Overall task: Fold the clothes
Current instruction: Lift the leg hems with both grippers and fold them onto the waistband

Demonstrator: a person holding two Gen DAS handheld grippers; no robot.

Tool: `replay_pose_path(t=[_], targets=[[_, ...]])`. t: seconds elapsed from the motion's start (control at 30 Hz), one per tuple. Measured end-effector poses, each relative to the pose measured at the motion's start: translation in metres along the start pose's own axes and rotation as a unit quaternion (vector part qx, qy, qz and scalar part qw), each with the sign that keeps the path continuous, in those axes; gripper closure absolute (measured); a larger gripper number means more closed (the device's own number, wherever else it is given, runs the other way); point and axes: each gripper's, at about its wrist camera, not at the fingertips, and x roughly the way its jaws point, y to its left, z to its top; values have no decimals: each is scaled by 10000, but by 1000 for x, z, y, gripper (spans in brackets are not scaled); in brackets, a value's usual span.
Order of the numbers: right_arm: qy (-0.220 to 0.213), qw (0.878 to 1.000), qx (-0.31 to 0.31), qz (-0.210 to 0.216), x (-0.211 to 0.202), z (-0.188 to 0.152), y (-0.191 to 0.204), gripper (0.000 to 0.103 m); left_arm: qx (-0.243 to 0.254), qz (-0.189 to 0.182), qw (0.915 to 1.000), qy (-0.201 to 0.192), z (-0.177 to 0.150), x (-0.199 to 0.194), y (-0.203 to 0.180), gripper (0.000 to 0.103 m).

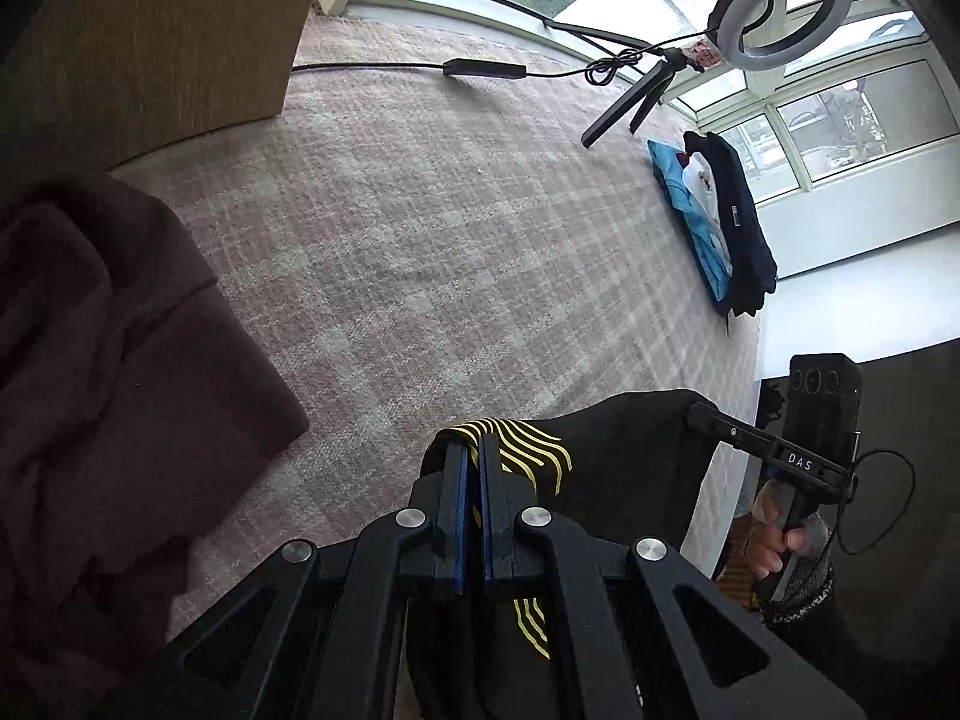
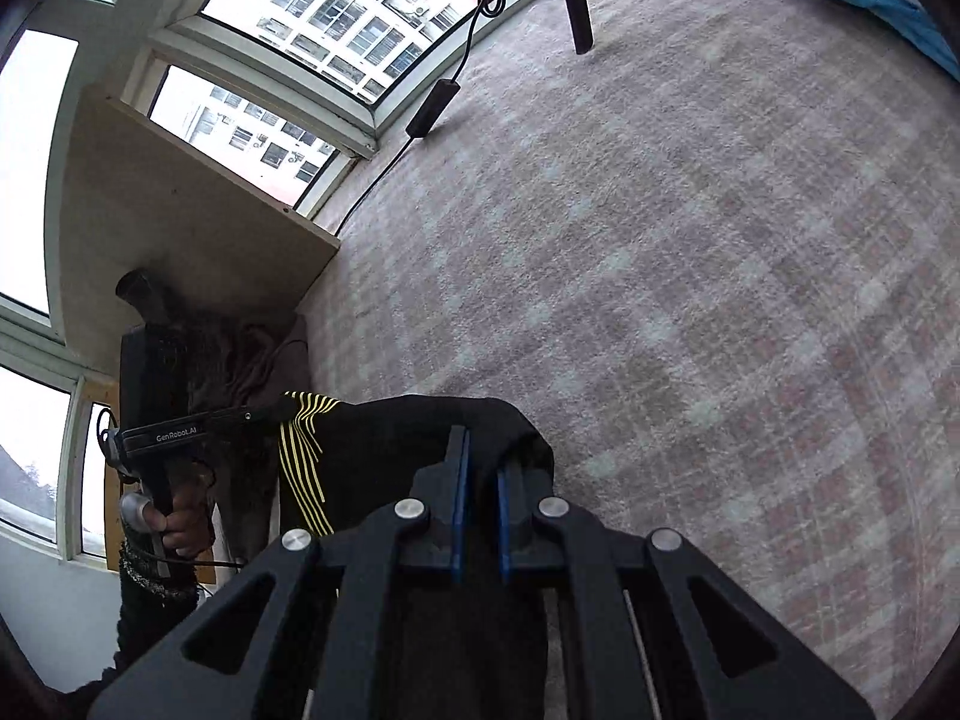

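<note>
Left wrist view: my left gripper (image 1: pixel 474 450) is clamped nearly shut on the black garment (image 1: pixel 624 450), pinching the edge with the yellow stripes (image 1: pixel 540 450), which drapes over the checked bedspread (image 1: pixel 420 240). My right hand (image 1: pixel 780 540) holds the other tool at the far edge. A folded pile (image 1: pixel 726 222) lies by the ring light (image 1: pixel 780 6).

Right wrist view: my right gripper (image 2: pixel 483 450) is closed on the same garment's plain black corner (image 2: pixel 504 420); my left gripper (image 2: pixel 264 414) grips the striped end.
</note>
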Motion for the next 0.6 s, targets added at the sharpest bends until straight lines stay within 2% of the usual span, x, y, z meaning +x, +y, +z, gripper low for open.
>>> replay_pose_path(t=[0.07,0.13,0.23,0.3,0.37,0.43,0.47,0.5,0.6], targets=[[-155,9997,-44,165,-14,0,5,95,305,34,9993,-191,-3,-18,-18,100],[-273,9994,-105,165,-21,2,8,95,367,151,9990,-220,-1,-25,-23,100],[-201,9997,-20,165,-8,5,4,95,78,129,9998,96,17,-10,-6,100],[-172,9998,-37,-20,6,7,1,95,-134,260,9992,264,29,3,8,99],[-188,9997,-28,-178,14,9,-1,95,-245,524,9981,218,33,6,14,99],[-202,9996,47,-166,16,12,-3,95,-349,387,9986,11,32,-3,17,91],[-210,9996,84,-154,18,13,-4,95,-363,274,9989,-65,30,-9,17,79],[-207,9996,87,-167,19,14,-4,95,-366,281,9989,-109,26,-14,16,72],[-153,9994,-30,-305,23,15,-1,95,-198,501,9985,-90,15,-21,11,70]])
